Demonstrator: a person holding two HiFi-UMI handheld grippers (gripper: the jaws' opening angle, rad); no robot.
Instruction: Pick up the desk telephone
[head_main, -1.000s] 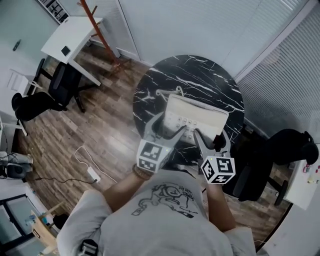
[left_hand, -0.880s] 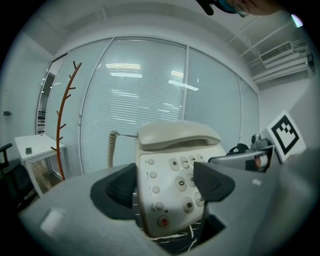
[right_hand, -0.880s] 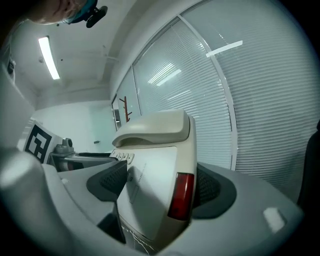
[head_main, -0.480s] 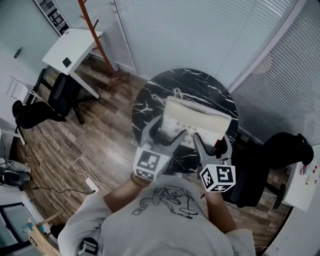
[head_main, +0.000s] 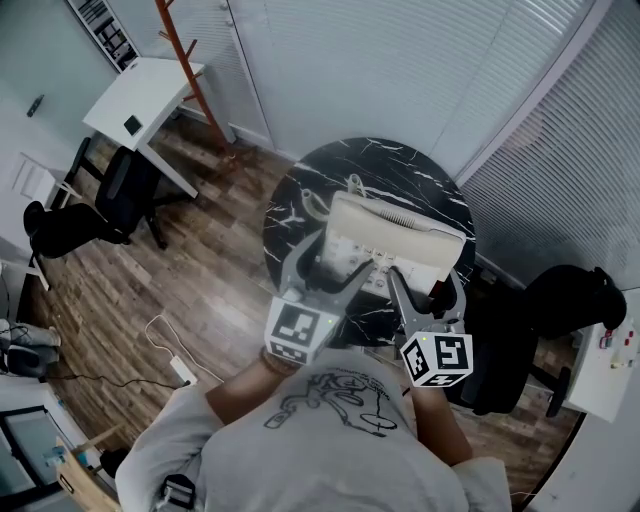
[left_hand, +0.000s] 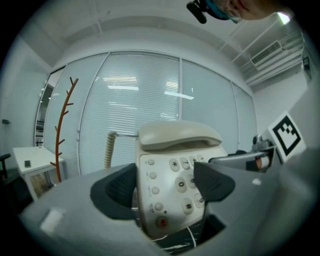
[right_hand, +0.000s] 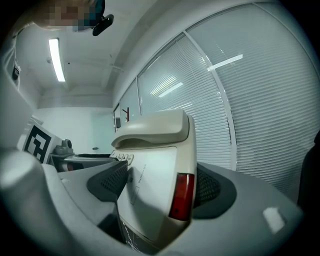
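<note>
A round table of black marble with white veins (head_main: 400, 160) stands where two walls of glass hung with white slatted blinds (head_main: 380, 60) meet. Over its near half hangs the cream plastic desk telephone (head_main: 395, 240), held up between the two grippers with its handset lying in the cradle along the far edge. The left gripper (head_main: 338, 255) pinches the keypad end, one dark pad against the telephone's side and the other laid on the number keys. The right gripper (head_main: 425, 285) has its jaws closed on the other end, one pad on the cream face and one behind the edge that carries a red plastic strip (right_hand: 181, 195). From the left gripper view a pale coiled cord (left_hand: 109, 150) hangs behind the telephone, and a sliver of marble shows beneath its lower edge.

The floor of brown wooden planks (head_main: 200, 260) runs out to the left. A white rectangular desk (head_main: 140, 90) stands by the far wall there, with a thin orange-red coat stand (head_main: 195, 60) just beside it and a black office chair (head_main: 110, 195) pulled up near. A white power strip (head_main: 182, 372) lies on the planks with its cable looping away. A second black chair (head_main: 560, 300) sits to the right of the table, near the blinds.
</note>
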